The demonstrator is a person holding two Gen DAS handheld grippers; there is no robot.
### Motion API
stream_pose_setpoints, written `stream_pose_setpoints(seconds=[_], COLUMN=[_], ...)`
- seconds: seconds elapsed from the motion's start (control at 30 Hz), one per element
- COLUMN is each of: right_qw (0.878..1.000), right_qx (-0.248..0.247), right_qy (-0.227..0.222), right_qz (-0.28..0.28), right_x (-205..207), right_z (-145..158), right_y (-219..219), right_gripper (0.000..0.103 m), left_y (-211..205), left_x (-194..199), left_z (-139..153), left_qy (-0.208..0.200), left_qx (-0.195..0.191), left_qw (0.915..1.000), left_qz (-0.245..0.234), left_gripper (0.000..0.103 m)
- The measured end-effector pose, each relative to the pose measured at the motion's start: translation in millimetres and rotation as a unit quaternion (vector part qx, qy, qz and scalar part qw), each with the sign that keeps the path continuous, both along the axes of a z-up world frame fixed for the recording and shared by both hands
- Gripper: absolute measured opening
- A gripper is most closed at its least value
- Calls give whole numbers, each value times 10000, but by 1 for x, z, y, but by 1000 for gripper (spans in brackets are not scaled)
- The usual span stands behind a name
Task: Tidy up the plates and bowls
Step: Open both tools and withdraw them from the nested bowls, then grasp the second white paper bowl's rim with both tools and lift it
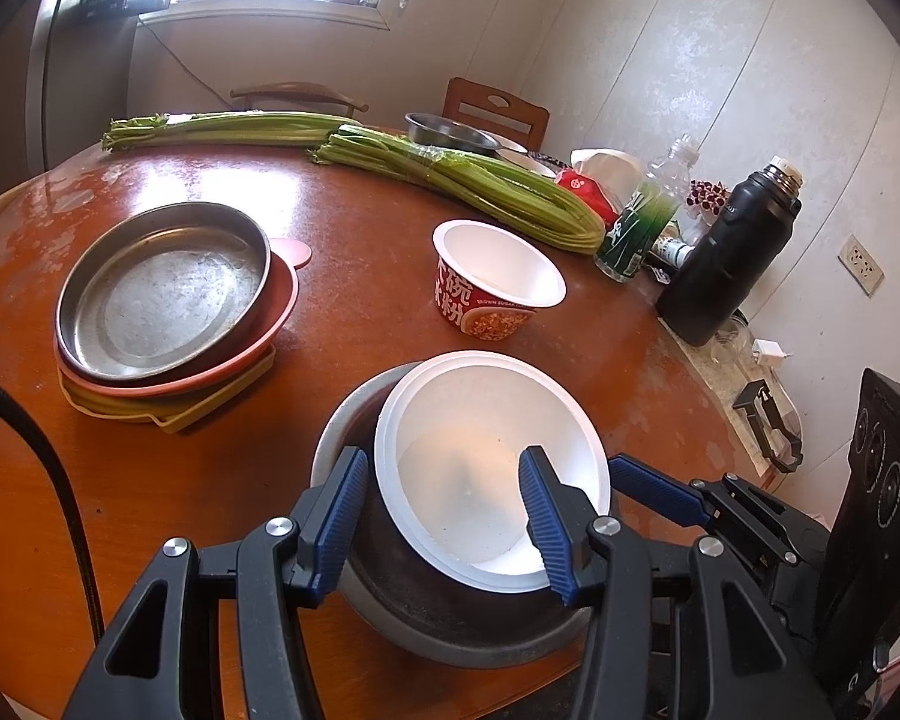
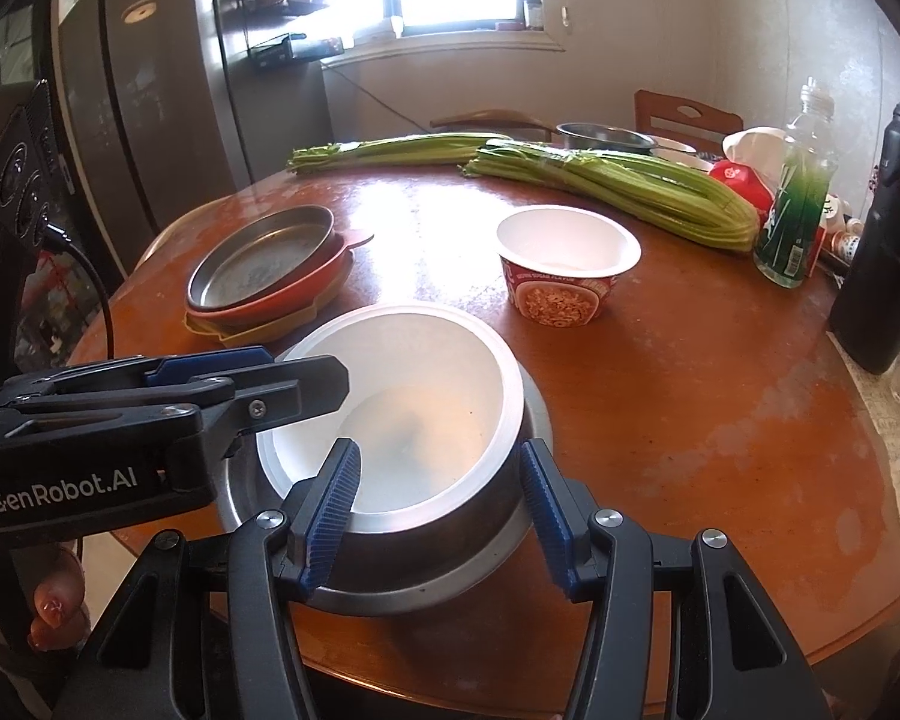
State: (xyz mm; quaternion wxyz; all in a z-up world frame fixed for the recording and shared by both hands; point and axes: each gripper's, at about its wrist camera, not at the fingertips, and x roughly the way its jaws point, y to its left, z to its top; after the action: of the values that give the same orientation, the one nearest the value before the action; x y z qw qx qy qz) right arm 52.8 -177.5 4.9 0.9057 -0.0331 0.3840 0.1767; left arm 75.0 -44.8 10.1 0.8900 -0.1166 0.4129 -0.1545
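Reading "GenRobot.AI", left tool (image 2: 306, 384) straddles the white bowl (image 2: 402, 414).

A: Surface?
B: Round brown wooden table (image 1: 360, 228), worn patches.
A: Directly on it?
B: Metal bowl (image 1: 450, 618) near edge, yellow tray (image 1: 210, 408) under stack, printed cup (image 1: 498, 282), two celery bundles (image 1: 462, 180), green bottle (image 1: 642, 222), black flask (image 1: 732, 258).
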Motion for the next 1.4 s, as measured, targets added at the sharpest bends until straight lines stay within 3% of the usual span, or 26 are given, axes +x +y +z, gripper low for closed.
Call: stream_pose_setpoints(seconds=[0.43, 0.73, 1.4], right_qw=[9992, 9980, 9970], right_qx=[306, 353, 206], right_qy=[-112, -67, 70], right_qz=[-233, -515, -739], right_x=[12, 40, 136], right_z=[9, 11, 46], right_y=[-27, -43, -62], right_gripper=[60, 61, 61], left_y=[2, -4, -25], left_x=[-4, 13, 107], left_z=[12, 10, 29], left_qy=[-294, -213, 274], left_qx=[-12, 9, 265], left_qw=[9995, 9997, 9993], left_qz=[112, 109, -2], left_gripper=[52, 52, 52])
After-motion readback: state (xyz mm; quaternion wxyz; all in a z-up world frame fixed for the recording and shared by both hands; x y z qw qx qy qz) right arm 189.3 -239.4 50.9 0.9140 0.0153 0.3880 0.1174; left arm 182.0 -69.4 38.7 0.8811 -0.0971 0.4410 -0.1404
